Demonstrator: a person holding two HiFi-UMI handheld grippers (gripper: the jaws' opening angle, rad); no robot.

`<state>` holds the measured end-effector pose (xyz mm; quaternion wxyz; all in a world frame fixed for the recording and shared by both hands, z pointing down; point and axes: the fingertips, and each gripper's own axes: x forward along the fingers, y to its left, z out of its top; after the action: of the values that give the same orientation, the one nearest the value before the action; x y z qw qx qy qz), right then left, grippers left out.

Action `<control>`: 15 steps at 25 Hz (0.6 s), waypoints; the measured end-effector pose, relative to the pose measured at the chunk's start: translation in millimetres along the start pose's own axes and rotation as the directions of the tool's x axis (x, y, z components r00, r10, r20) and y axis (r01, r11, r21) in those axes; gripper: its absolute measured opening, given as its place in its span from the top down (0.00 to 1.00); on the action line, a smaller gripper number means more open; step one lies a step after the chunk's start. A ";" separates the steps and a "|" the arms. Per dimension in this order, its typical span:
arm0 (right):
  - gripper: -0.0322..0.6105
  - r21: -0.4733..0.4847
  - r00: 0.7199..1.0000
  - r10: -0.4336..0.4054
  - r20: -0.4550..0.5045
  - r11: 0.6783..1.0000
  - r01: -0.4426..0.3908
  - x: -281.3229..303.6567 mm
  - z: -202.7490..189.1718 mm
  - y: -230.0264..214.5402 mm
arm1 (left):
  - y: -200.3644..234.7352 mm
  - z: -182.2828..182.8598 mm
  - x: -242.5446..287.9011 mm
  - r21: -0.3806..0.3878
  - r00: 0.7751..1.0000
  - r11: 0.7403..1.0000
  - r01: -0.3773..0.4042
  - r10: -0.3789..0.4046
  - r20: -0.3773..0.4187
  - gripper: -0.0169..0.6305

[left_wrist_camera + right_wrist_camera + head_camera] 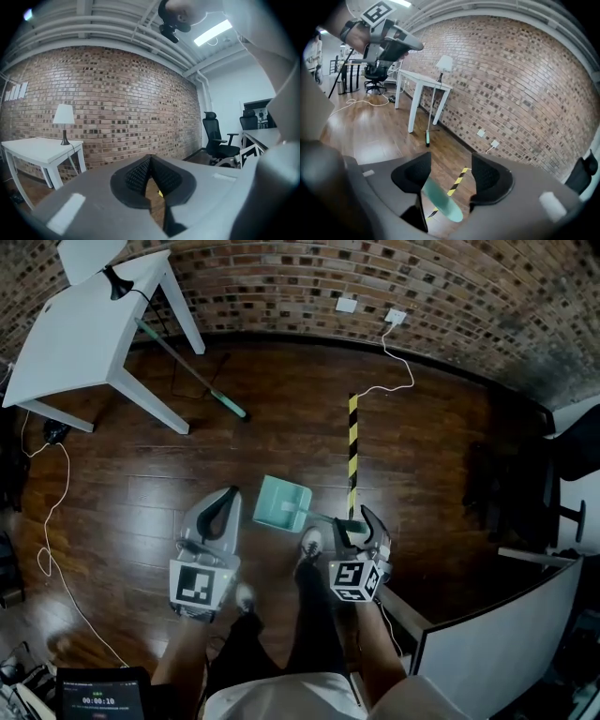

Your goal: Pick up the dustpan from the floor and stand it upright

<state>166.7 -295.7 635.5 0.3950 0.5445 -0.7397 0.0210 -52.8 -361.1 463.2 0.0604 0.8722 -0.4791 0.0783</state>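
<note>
The teal dustpan (282, 503) sits on the wooden floor just ahead of the person's feet, its handle (330, 518) running right towards my right gripper (360, 521). In the right gripper view the handle's rounded end (442, 202) lies between the jaws of the right gripper (451, 171), close to the left pad; the jaws stand wide apart and do not press on it. My left gripper (223, 507) hangs left of the pan, apart from it. Its pads (140, 176) meet at the tip with nothing between them, and the left gripper (398, 40) also shows raised in the right gripper view.
A white table (75, 343) with a lamp (89, 254) stands at the back left, and a green-handled broom (192, 374) leans by it. A yellow-black tape strip (353, 451) runs along the floor. White cables (52, 521) trail on the left. A desk panel (497, 643) and an office chair (562, 484) stand on the right.
</note>
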 end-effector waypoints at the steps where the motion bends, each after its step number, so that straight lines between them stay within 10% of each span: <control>1: 0.52 0.026 1.000 -0.021 0.023 0.999 0.020 -5.8 9.5 -9.5 | 0.8 4.5 -2.8 0.001 1.000 1.000 -0.001 0.001 0.003 0.97; 3: 0.57 0.100 0.995 -0.063 0.080 0.994 0.054 -21.4 30.6 -28.4 | -0.4 14.9 -7.1 0.008 1.000 1.000 0.005 -0.005 0.015 0.97; 6: 0.93 0.187 0.979 -0.100 0.176 0.980 0.066 -50.0 66.0 -47.1 | -4.7 30.9 -10.8 0.020 0.999 1.000 0.022 -0.023 0.037 0.97; 15: 0.93 0.272 0.948 -0.090 0.304 0.962 0.004 -97.8 119.3 -50.0 | -13.8 65.0 -28.5 0.038 0.994 0.997 0.061 -0.064 0.086 0.97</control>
<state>150.2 -293.8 474.2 0.1956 0.6070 -0.7698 0.0246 -51.1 -341.9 393.5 0.0265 0.8902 -0.4524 0.0467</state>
